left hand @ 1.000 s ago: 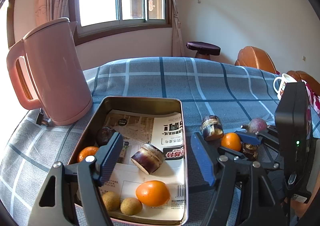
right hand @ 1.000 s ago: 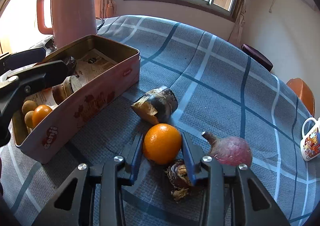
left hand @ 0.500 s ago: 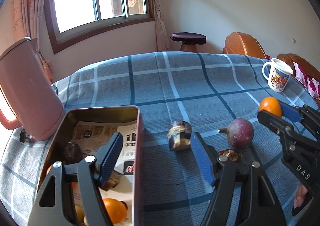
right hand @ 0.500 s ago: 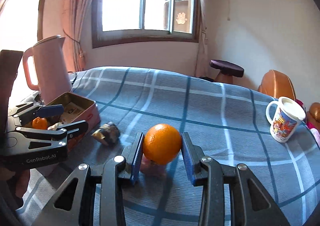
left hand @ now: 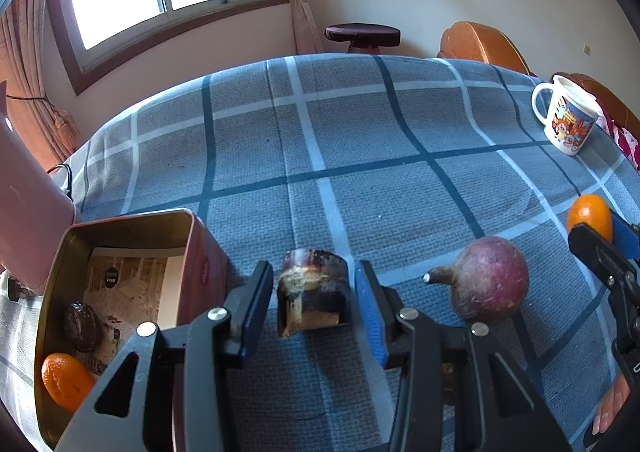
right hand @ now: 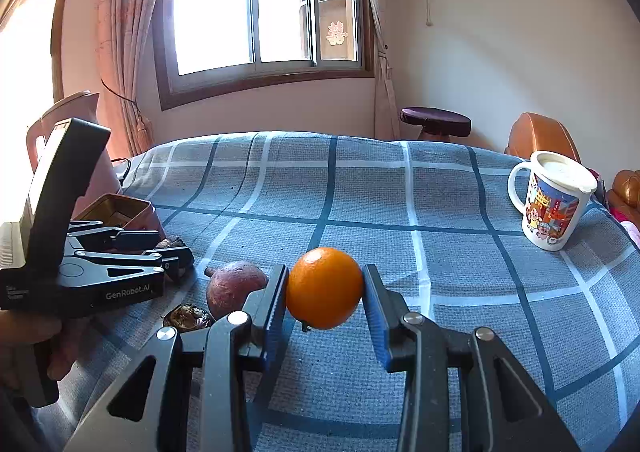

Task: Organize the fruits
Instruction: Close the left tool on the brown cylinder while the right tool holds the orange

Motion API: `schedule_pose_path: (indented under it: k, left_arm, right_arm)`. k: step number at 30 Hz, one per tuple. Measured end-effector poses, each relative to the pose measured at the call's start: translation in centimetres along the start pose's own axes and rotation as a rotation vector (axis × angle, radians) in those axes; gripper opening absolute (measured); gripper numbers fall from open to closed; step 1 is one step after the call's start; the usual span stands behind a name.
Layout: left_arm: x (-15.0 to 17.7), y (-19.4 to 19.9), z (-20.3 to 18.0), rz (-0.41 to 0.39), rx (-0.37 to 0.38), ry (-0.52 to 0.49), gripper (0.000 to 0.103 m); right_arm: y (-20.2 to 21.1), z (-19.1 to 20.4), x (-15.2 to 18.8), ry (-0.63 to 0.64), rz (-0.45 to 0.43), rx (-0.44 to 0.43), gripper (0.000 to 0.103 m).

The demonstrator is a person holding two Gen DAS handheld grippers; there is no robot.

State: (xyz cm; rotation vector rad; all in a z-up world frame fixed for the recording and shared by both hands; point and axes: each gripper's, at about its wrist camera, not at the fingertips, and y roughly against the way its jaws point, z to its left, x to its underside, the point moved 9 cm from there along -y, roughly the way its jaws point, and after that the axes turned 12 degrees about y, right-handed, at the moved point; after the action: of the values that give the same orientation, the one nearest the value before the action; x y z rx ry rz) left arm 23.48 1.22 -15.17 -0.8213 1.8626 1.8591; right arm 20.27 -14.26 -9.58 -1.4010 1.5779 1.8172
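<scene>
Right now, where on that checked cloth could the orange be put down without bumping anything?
The broad bare stretch of blue checked tablecloth between the cartoon-printed white mug and the rust-red metal tin is free. It is crowded near the left gripper: the dark cut stalk piece, round purple root and small brown husk cluster there.

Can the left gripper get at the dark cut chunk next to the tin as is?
Probably yes. The left gripper is open with the cut chunk already between its fingers, nothing between them; the tin stands clear to its left.
</scene>
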Motion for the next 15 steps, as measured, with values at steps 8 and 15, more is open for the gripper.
schedule_pose_path:
  k: [8, 15]
  left_arm:
    - [0.25, -0.97, -0.18, -0.011, -0.037, -0.014, 0.042]
    - [1.01, -0.16, -0.62, -0.056, -0.014, -0.025, 0.042]
  right_arm:
    - [-0.18, 0.11, -0.02, -0.006, -0.001, -0.027, 0.039]
    - [0.18, -0.26, -0.04, -0.027, -0.024, -0.037, 0.039]
